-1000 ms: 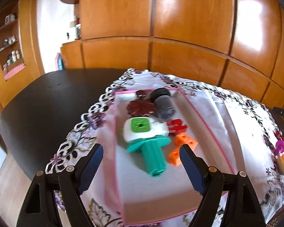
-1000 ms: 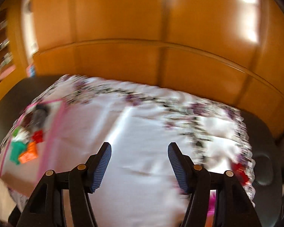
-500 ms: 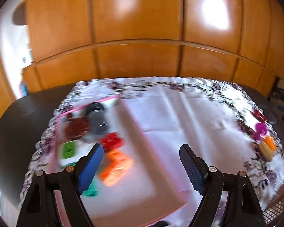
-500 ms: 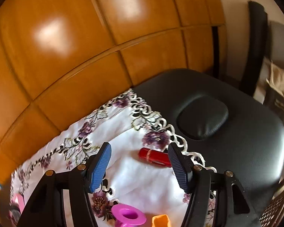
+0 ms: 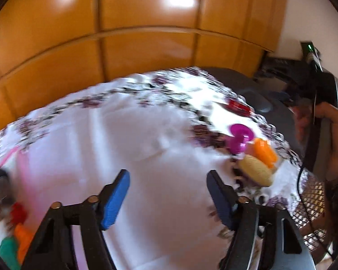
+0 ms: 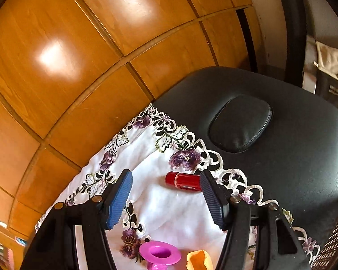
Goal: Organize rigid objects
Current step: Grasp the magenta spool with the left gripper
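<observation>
My right gripper (image 6: 166,199) is open and empty above the cloth's right corner. A red cylinder (image 6: 183,181) lies on the cloth just beyond it, close to the right finger. A magenta spool (image 6: 159,256) and an orange piece (image 6: 199,259) lie below the fingers. My left gripper (image 5: 169,198) is open and empty over the white cloth. In the left wrist view the magenta spool (image 5: 239,138), orange piece (image 5: 263,153), a tan round piece (image 5: 255,173) and the red cylinder (image 5: 238,106) lie to the right. The pink tray (image 5: 22,166) with several toys is at the far left.
A black padded chair (image 6: 270,135) stands next to the table's right end. Wooden cabinet doors (image 6: 90,56) rise behind the table. A person's hand (image 5: 333,130) with the other gripper shows at the right of the left wrist view. The lace cloth edge (image 6: 214,157) runs diagonally.
My left gripper has swung right, away from the tray toward the loose pieces. My right gripper has moved slightly closer to the red cylinder. Both stay open.
</observation>
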### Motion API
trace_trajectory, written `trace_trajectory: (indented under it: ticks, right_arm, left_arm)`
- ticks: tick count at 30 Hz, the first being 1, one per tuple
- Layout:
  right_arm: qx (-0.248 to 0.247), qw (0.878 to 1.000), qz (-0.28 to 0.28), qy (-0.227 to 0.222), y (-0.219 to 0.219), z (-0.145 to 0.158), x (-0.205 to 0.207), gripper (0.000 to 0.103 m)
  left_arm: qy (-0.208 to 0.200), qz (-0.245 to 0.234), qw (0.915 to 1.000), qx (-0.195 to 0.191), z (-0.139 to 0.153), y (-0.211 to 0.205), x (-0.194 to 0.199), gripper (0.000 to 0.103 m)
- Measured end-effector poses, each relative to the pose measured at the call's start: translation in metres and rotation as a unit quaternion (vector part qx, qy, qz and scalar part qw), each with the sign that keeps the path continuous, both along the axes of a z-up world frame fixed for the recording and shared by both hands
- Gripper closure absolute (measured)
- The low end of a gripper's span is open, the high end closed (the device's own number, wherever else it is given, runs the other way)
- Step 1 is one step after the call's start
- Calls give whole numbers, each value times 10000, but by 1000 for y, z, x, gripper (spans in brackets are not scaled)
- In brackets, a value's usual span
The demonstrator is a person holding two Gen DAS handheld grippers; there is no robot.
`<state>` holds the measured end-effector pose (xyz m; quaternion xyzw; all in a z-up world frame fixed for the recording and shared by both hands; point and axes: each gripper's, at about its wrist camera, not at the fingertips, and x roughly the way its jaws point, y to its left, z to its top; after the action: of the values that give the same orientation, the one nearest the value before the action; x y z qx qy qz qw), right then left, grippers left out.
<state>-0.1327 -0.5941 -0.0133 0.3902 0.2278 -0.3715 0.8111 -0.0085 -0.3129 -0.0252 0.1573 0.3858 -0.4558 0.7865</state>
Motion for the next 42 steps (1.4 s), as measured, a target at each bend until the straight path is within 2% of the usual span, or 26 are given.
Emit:
trace_trajectory:
  ticks: [1,5,12,17,18,20,21,25,28,31,35,38,42]
  right_arm:
    - [17,10000,5,-26,0,0,0,40]
    - [80,9999,33,-115,-1,0,-1,40]
    - [213,9995,134,-191,-2,-3,2,40]
    - [254,9993,173,-198,-1,-4,4,40]
    - [264,9993,170,-204,-1,-4,5,40]
    - [297,9992,176,-201,-2,-5,6,40]
    - [302,9992,183,-196,-2,-6,6,40]
    - [310,9992,175,-183,-2,-7,6,40]
    - [376,9990,77,-208,-4,-8,2,40]
    - [522,9983,-50,-256,-8,-12,-3,40]
    - [734,9966,-292,-217,-14,-20,-11,40]
    - [790,9960,-419,-84,-16,-24,-12,40]
    - [770,9957,-335,392,-16,-30,-1,40]
  left_arm:
    - [99,-131,9999,-4,-2,-9,-2,42]
    - [349,-671,9971,-47,-10,-49,-3,43]
    - [371,-1483,9882,79,-21,-112,-16,42]
    - [579,-1738,9828,245,-38,-143,-15,43]
    - [620,-1756,9822,263,-41,-148,-14,44]
    - [824,-1772,9803,301,-48,-157,-12,61]
    - [907,-1758,9797,323,-52,-161,-11,70]
    - [905,-1499,9845,115,-51,-150,-5,70]
    - [666,-1044,9923,63,-45,-121,3,70]
    - [340,-376,9987,102,-41,-83,11,70]
    - [72,225,9992,312,-52,-29,14,70]
    - [-19,375,9989,270,-63,-3,13,71]
    - [-54,349,9991,213,-67,2,11,71]
